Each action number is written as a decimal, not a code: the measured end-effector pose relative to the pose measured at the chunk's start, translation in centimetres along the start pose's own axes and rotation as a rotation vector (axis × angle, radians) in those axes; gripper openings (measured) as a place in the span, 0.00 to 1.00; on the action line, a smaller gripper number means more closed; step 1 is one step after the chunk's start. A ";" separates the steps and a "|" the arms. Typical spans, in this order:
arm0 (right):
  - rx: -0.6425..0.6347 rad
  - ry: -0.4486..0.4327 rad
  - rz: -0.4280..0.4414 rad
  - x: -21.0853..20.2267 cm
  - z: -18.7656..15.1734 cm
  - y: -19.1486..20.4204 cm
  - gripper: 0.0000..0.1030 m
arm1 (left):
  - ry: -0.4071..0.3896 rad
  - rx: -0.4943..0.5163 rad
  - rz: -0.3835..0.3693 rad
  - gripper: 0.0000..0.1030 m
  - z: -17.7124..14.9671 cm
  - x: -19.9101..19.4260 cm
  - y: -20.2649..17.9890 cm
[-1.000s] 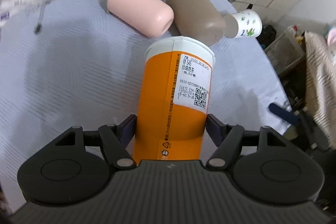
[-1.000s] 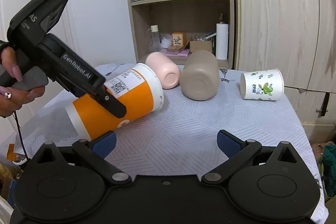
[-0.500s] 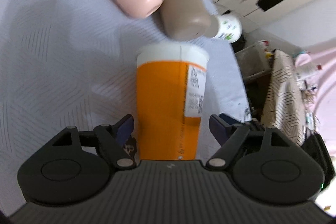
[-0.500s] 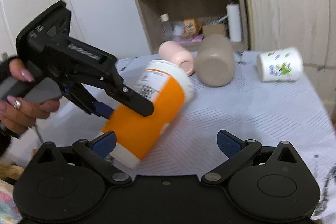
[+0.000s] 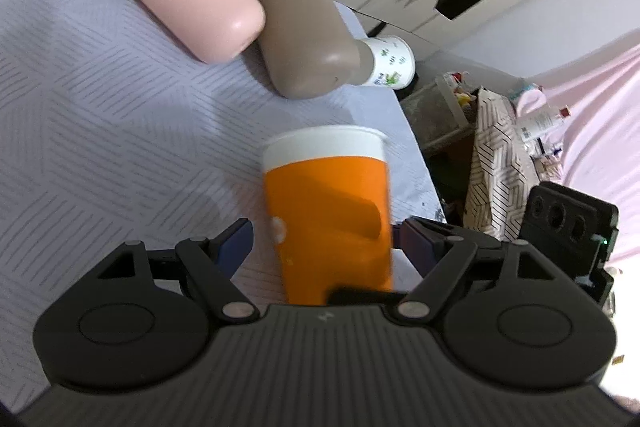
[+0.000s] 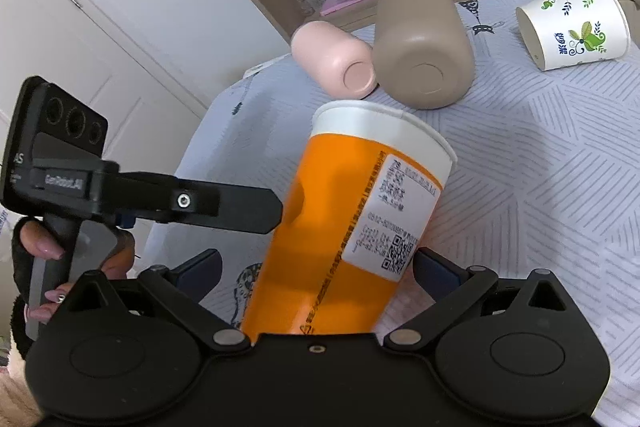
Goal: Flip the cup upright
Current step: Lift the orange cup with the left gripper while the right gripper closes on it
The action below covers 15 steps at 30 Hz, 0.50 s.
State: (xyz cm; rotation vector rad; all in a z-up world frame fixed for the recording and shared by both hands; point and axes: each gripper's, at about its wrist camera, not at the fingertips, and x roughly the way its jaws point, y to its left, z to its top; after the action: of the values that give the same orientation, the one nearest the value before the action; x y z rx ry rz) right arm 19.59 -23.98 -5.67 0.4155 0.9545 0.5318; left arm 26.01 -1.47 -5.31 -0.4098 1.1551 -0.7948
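Note:
An orange paper cup with a white rim and a printed label stands nearly upright, mouth up, tilted slightly. My left gripper has the cup between its fingers, and a small gap shows on the left side. In the right wrist view a left finger reaches the cup's side from the left. My right gripper is open and straddles the cup's lower part, with its right pad near the label.
A pink cup, a brown cup and a white floral paper cup lie on their sides at the far end of the grey patterned tablecloth. Shelves stand behind. The table edge lies to the right with clutter beyond.
The left gripper has turned the orange cup from lying tilted to nearly upright. The right gripper has moved in so that its open fingers straddle the cup.

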 end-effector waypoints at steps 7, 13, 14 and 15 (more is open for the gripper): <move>-0.039 0.020 0.000 0.1 0.2 0.1 0.82 | 0.013 0.013 0.005 0.65 -0.2 0.5 0.0; -0.167 -0.022 -0.006 -1.0 -0.1 1.9 0.81 | -0.057 0.062 0.004 0.64 -1.9 -1.7 -1.1; -0.201 -0.036 -0.011 -1.3 -0.4 2.4 0.81 | -0.083 0.115 0.024 0.64 -2.4 -2.1 -2.0; -0.230 -0.050 -0.016 -1.5 -0.6 2.8 0.81 | -0.108 0.155 0.038 0.64 -2.9 -2.6 -2.6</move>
State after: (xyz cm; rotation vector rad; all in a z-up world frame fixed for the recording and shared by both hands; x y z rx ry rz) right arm 17.72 -22.62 -3.39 0.2134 0.8373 0.6062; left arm 21.91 -0.97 -2.94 -0.2972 0.9908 -0.8136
